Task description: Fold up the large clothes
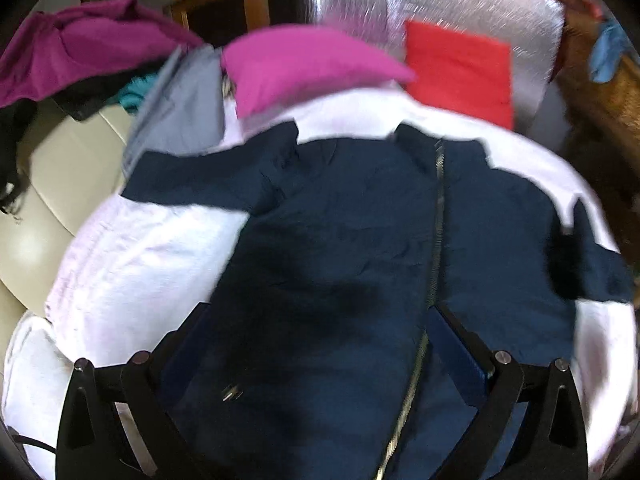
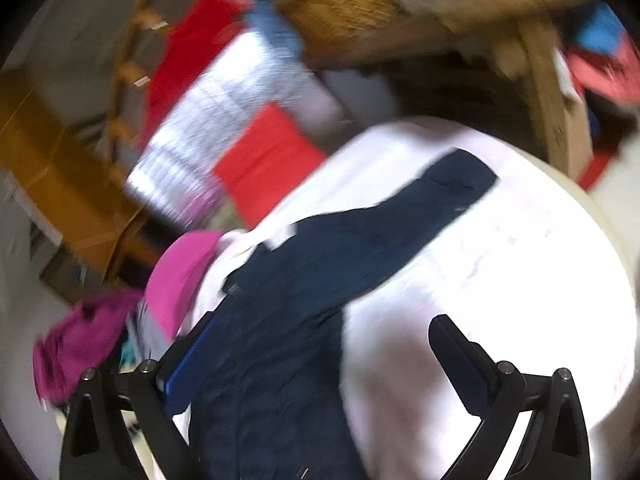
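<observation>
— Well, where's the navy jacket [image 1: 340, 248]?

— Spread flat on the white-covered counter [image 1: 132, 264], zipper [image 1: 438, 216] up, one sleeve [image 2: 436, 192] reaching toward the far edge.

— And the left gripper [image 1: 320, 332]?

— Jaws apart above the jacket's lower half.

— The right gripper [image 2: 320, 344]?

— Jaws wide apart too, straddling the jacket's side edge. Pink [image 1: 304, 64] and red [image 1: 460, 68] folded clothes sit past the far edge.

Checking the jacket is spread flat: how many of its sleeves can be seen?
2. Left sleeve stretches out over the white cloth; right sleeve lies out on the opposite side.
</observation>
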The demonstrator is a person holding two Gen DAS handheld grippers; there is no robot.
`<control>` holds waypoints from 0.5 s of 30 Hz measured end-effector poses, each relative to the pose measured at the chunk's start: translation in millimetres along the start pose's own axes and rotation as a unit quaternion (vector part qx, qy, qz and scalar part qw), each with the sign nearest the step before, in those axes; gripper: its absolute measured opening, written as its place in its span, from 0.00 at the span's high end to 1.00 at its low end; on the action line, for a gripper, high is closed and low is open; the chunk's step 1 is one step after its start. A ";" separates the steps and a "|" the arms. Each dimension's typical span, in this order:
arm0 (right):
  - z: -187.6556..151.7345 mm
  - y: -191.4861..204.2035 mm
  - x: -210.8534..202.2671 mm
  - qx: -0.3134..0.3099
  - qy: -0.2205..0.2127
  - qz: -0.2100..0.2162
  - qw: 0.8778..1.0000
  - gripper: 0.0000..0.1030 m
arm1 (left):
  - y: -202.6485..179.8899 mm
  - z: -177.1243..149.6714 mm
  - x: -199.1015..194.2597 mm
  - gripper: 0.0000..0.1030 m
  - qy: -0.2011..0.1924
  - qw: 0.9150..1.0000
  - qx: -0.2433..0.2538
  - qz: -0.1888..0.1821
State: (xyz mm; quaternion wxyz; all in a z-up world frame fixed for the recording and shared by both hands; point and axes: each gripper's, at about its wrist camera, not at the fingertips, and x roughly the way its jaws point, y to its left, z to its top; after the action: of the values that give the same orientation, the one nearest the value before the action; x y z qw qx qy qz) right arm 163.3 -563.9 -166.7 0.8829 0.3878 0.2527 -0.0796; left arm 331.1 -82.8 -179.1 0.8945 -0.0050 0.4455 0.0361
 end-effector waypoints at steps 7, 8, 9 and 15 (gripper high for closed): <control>58.0 -79.2 107.8 0.128 0.011 0.003 0.992 0.00 | -25.2 15.6 82.8 0.00 0.022 0.999 0.000 0.029; 68.6 -86.2 125.7 0.140 0.011 -0.004 0.990 0.03 | -27.0 14.7 89.7 0.00 0.022 0.999 0.007 0.034; 68.8 -95.0 134.7 0.145 0.014 -0.022 0.989 0.04 | -28.0 13.2 95.9 0.00 0.023 0.999 0.012 0.039; 83.0 -137.2 189.9 0.189 0.017 -0.093 0.977 0.24 | -33.4 10.4 115.8 0.00 0.042 0.996 0.054 0.052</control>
State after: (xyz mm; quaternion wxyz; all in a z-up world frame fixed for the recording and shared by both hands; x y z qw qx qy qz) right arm 312.3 -707.7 -304.1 0.7780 0.5235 0.2834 -0.2008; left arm 411.2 -108.7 -266.0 0.8709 0.0654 0.4836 0.0583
